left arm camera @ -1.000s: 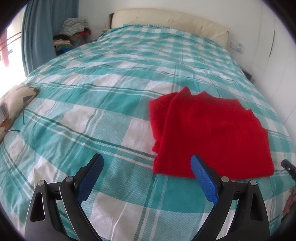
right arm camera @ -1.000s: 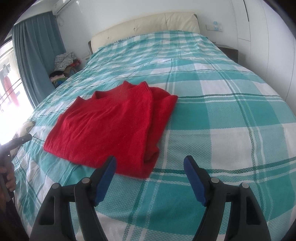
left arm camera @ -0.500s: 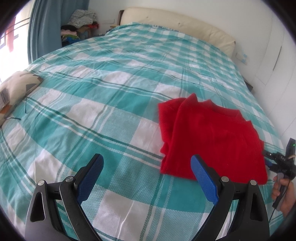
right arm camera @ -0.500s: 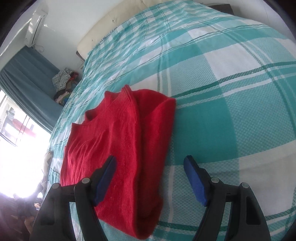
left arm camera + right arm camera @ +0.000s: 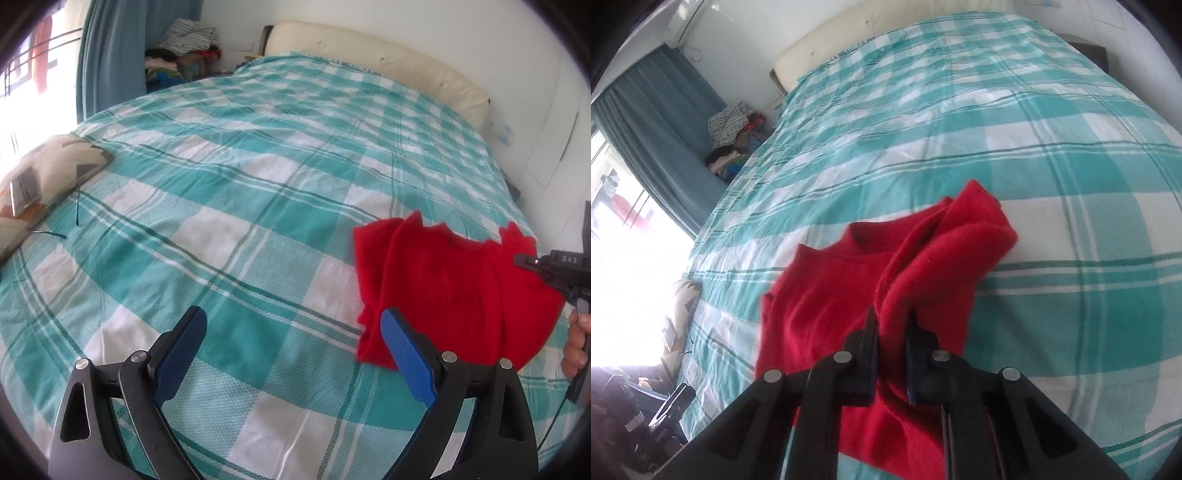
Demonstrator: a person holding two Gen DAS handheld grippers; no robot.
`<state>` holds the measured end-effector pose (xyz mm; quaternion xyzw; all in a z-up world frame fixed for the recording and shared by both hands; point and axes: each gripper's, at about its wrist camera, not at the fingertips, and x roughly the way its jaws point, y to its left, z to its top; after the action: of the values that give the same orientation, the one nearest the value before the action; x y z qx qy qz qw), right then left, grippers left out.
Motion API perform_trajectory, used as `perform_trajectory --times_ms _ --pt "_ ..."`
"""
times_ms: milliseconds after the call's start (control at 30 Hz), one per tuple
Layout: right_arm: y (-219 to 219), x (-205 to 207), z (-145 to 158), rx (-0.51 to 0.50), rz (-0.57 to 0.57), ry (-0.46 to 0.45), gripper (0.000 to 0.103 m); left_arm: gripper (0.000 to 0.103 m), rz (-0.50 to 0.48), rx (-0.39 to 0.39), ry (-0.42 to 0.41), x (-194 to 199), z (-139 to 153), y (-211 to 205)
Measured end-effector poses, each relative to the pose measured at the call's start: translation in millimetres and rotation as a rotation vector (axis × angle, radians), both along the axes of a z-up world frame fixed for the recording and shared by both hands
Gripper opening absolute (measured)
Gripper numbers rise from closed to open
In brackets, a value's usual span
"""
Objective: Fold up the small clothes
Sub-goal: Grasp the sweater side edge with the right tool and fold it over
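Observation:
A red sweater (image 5: 454,291) lies folded on the teal checked bedspread (image 5: 229,177), to the right in the left wrist view. My left gripper (image 5: 291,314) hovers open above bare bedspread, its right finger just over the sweater's near left corner. My right gripper (image 5: 892,317) has its jaws closing on a raised fold of the red sweater (image 5: 820,314); the cloth is pinched between the pads and bunches upward. In the left wrist view the right gripper (image 5: 532,263) reaches in from the right edge, held by a hand (image 5: 576,343).
A patterned pillow (image 5: 55,166) with a phone (image 5: 24,192) on it lies at the bed's left edge. A cream headboard (image 5: 369,55) stands at the far end. A pile of clothes (image 5: 184,40) sits beside the blue curtain (image 5: 110,55).
My right gripper swung over the sweater and went from wide open to pinching a fold, which now lifts off the bed. The left gripper drifted left, still open.

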<state>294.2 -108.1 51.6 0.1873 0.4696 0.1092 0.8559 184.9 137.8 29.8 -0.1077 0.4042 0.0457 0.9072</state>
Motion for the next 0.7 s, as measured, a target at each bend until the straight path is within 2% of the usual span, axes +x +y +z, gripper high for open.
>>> perform_trajectory --times_ms 133,300,333,367,433,500,567,633,700 --pt "81.3 26.2 -7.0 -0.019 0.062 0.01 0.012 0.096 0.034 0.047 -0.009 -1.9 0.1 10.8" --pt "156.1 36.3 -46.2 -0.067 0.11 0.069 0.015 0.096 0.049 0.087 -0.016 -4.1 0.7 23.0" --pt "163.8 37.3 -52.7 -0.047 0.123 0.09 0.023 0.096 0.05 0.079 -0.01 -4.2 -0.3 26.5" --pt "167.2 36.7 -56.5 0.022 0.153 0.104 0.03 0.096 0.054 0.067 -0.005 -4.4 -1.3 30.5" --pt "163.5 30.9 -51.0 0.149 0.207 0.088 0.032 0.096 0.061 0.037 0.002 -5.7 -1.7 38.7" --pt "157.8 19.7 -30.5 0.169 0.25 0.024 0.037 0.096 0.071 0.015 0.0 -7.0 -0.9 45.9" --pt "147.5 7.6 -8.1 0.105 0.271 -0.05 0.039 0.096 0.082 -0.004 0.003 -7.5 -0.2 51.5" --pt "139.9 -4.2 3.6 -0.063 0.263 -0.11 0.039 0.096 0.088 -0.028 0.003 -8.1 0.3 55.2" --pt "137.6 -12.6 -3.0 -0.192 0.281 -0.121 0.039 0.096 0.084 -0.044 0.001 -7.9 0.8 55.5"
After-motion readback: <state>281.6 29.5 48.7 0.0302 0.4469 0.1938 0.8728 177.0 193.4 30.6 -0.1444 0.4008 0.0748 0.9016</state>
